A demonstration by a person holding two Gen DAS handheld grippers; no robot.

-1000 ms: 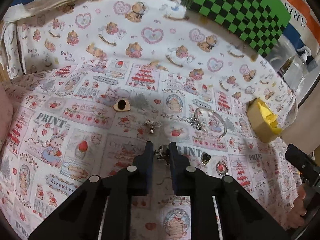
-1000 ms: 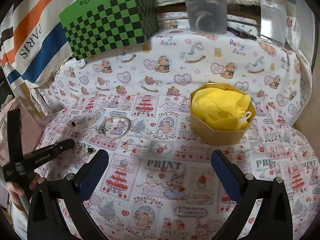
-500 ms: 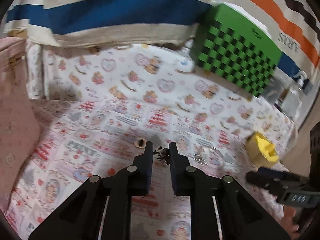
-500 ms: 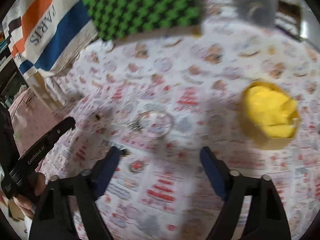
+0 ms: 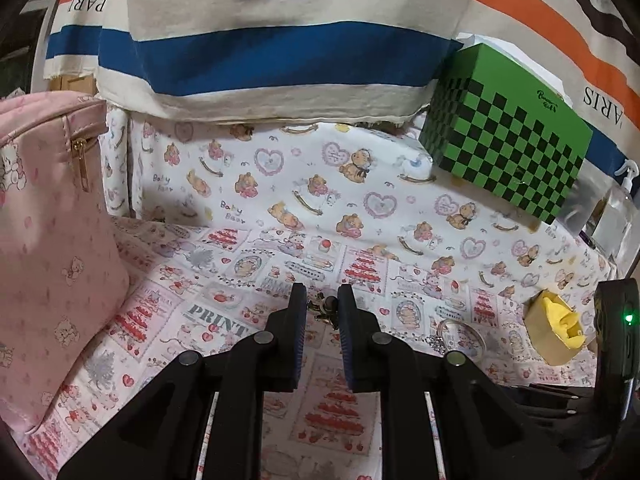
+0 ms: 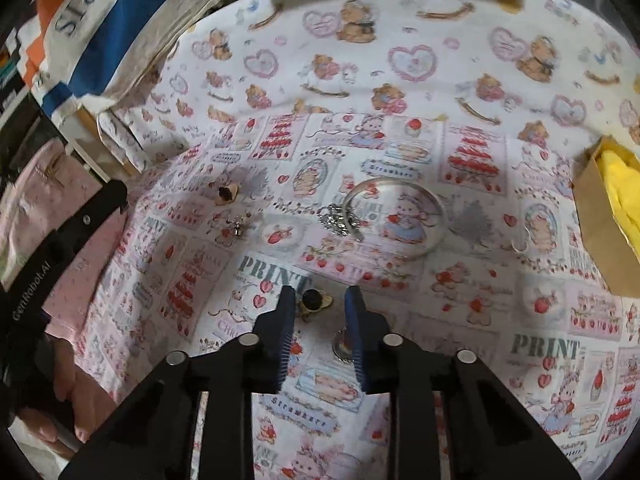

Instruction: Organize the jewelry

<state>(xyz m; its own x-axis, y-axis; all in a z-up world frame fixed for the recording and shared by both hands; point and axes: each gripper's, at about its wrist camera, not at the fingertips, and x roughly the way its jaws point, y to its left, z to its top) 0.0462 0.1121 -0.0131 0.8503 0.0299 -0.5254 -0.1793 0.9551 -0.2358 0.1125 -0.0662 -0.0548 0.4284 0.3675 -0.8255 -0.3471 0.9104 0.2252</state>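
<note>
Right wrist view: right gripper, wide apart a second ago, is closing, its jaws flanking a black-and-gold earring lying on the printed cloth; contact cannot be told, nor the earring's long axis. Left gripper, lifted since, clenches a small metal trinket.

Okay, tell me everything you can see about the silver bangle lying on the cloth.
The silver bangle is a thin, shiny metal hoop lying flat on the printed cloth, with a gap on its near left side. A small cluster of sparkly chain or charms bunches at its left edge. It rests untouched beyond the right gripper and left of the brown box with yellow stuffing. In the left wrist view it shows small, just left of that box.
</note>
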